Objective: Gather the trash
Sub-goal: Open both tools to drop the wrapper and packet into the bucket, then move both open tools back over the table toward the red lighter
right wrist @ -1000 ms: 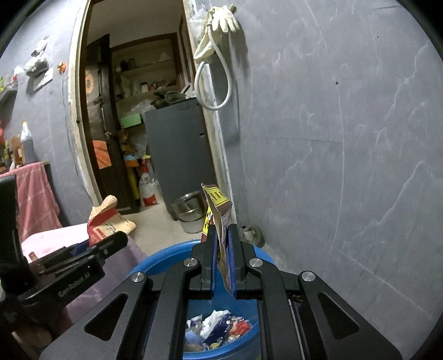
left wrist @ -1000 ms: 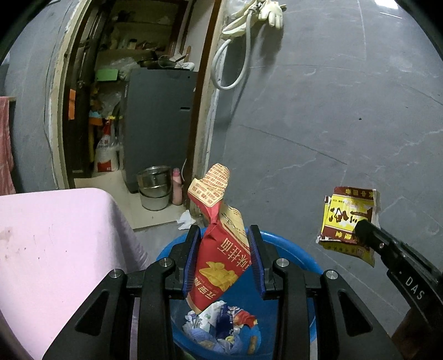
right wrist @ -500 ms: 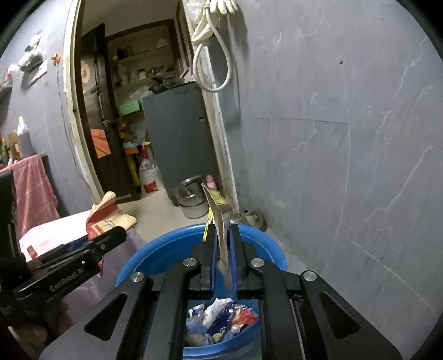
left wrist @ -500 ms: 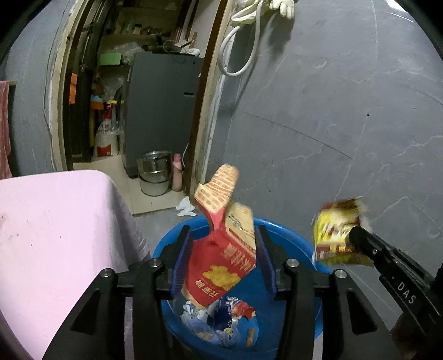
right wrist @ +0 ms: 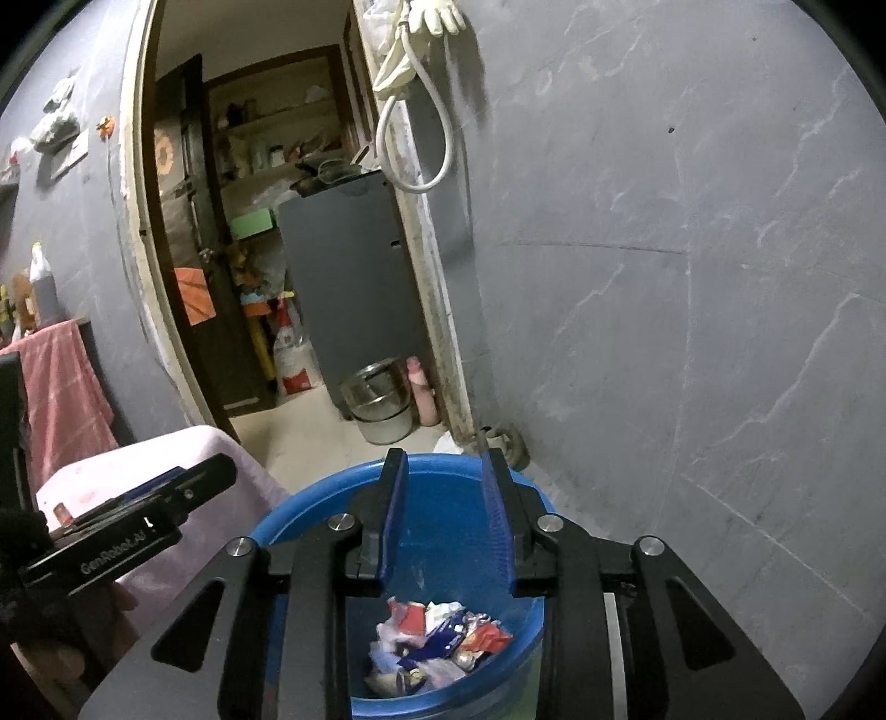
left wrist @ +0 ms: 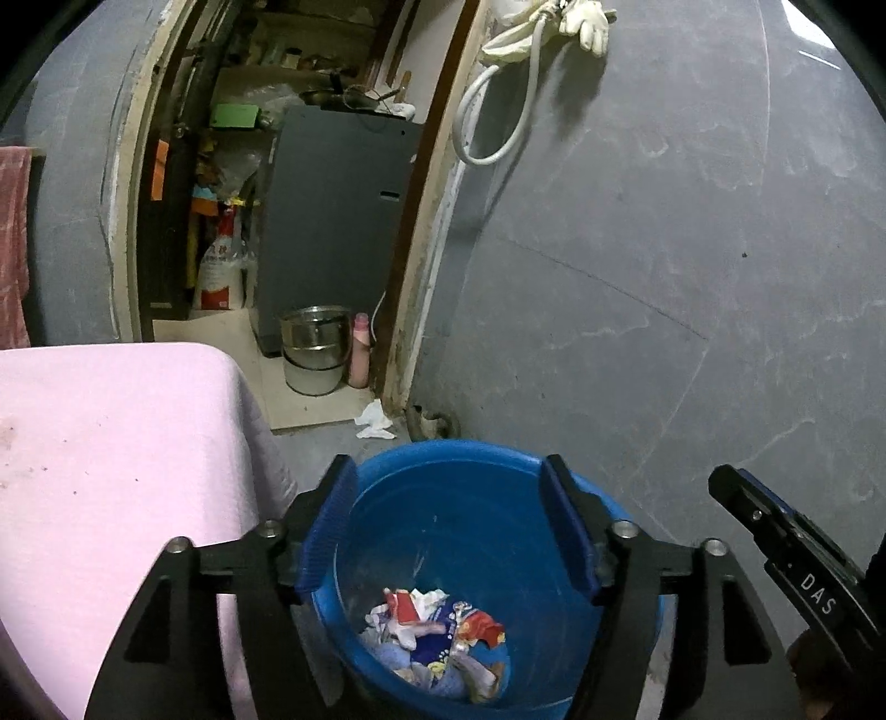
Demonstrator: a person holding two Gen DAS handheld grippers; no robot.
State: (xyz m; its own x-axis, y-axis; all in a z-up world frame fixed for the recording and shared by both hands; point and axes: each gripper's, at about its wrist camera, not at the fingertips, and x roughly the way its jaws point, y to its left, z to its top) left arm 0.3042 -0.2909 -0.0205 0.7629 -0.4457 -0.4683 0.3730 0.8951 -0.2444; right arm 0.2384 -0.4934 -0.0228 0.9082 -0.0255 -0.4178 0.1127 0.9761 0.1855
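The trash (left wrist: 437, 637) is a crumpled heap of wrappers in red, white and dark blue, with a bit of silver foil, and it lies at the bottom of the blue bucket (left wrist: 470, 465) that stands on the floor against the grey wall (left wrist: 664, 277). Nothing else is in the bucket; its inner wall is bare above the heap.

The left gripper (left wrist: 446, 526) hangs over the bucket's mouth, its jaws having just been opening, now wide apart with nothing between them. The right gripper (right wrist: 446, 520) hangs over the same bucket, its jaws having just been opening too, now parted by a narrower gap, also with nothing in it.

Beside the bucket on the left stands a bench under a pink cloth (left wrist: 111, 443). Beyond, a doorway leads into a cluttered storeroom: a steel pail (left wrist: 313, 349) and a pink bottle (left wrist: 360, 349) stand on the floor before a dark grey cabinet (left wrist: 332, 221). A crumpled white tissue (left wrist: 374, 421) lies on the floor near the door frame. A white hose (left wrist: 498, 111) and a glove (left wrist: 587, 22) hang on the wall above.
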